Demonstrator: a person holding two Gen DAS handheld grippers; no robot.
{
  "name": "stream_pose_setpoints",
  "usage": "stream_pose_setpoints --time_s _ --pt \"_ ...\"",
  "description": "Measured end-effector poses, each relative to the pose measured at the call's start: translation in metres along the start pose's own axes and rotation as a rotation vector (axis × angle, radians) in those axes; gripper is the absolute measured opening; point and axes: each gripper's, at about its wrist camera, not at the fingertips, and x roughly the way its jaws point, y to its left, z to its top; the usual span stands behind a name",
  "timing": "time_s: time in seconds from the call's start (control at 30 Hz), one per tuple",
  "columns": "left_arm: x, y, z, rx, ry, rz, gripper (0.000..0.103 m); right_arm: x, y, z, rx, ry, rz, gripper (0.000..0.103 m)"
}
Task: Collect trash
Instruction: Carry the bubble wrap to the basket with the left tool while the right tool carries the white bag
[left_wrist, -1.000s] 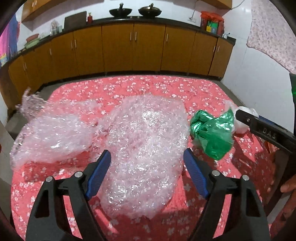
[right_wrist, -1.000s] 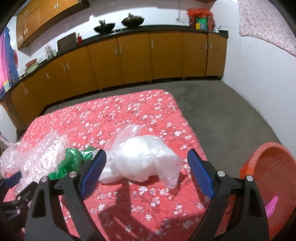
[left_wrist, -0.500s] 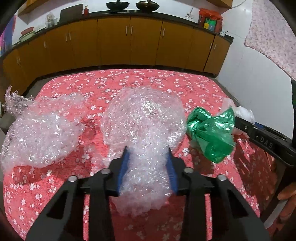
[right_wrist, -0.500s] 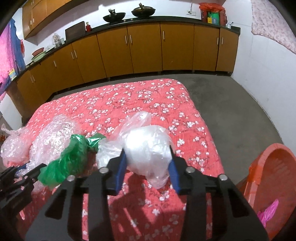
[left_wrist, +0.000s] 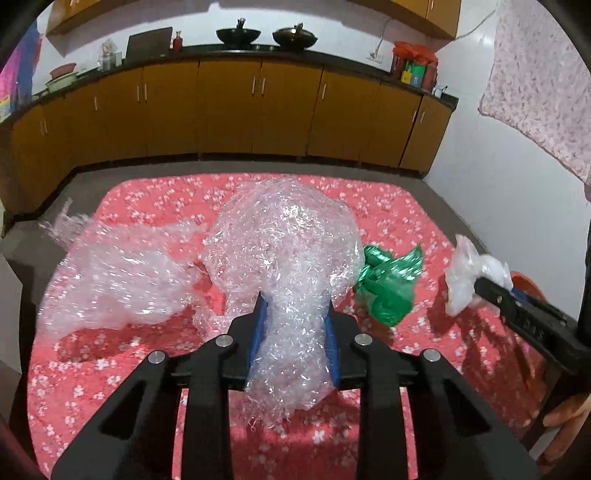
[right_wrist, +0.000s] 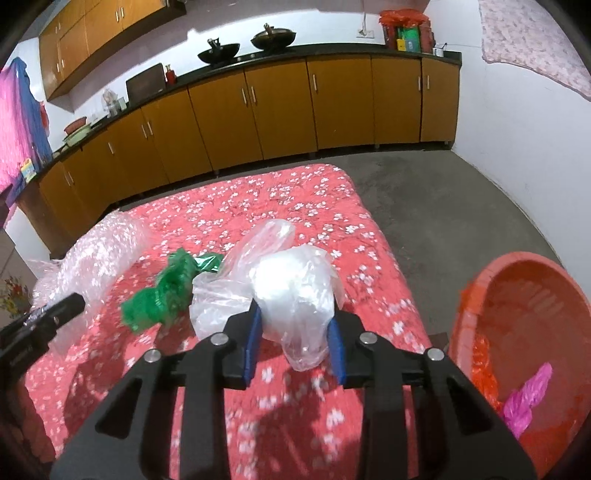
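Note:
A big wad of clear bubble wrap (left_wrist: 284, 236) stands lifted off the red flowered cloth (left_wrist: 388, 206). My left gripper (left_wrist: 293, 306) pinches its lower neck between the blue pads, and the jaws are still closing. A clear plastic bag (right_wrist: 295, 280) with white stuff inside hangs in my right gripper (right_wrist: 295, 317), whose jaws are also still closing, pads pressed on its sides. A crumpled green bag (left_wrist: 388, 284) lies on the cloth between the two. In the left wrist view the right gripper (left_wrist: 476, 284) shows at the right edge with the bag.
A second sheet of bubble wrap (left_wrist: 114, 277) trails to the left. An orange tub (right_wrist: 517, 266) stands on the floor right of the cloth, with a pink bag (right_wrist: 528, 398) inside. Brown cabinets (left_wrist: 258, 110) line the far wall, and grey floor lies between.
Both grippers went from wide open to closed on their pieces. The bubble wrap wad has risen off the cloth. The right gripper has carried the clear bag toward the orange tub.

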Motion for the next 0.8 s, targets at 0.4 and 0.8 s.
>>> stream_pose_setpoints --time_s 0.4,0.8 --pt "-0.047 -0.029 0.000 0.054 -0.075 -0.078 0.027 -0.086 -0.013 -0.019 0.013 -0.086 -0.029 0.031" --pt "-0.052 -0.087 -0.009 0.148 -0.075 -0.221 0.027 -0.150 -0.065 -0.037 0.086 -0.161 -0.128 0.032"
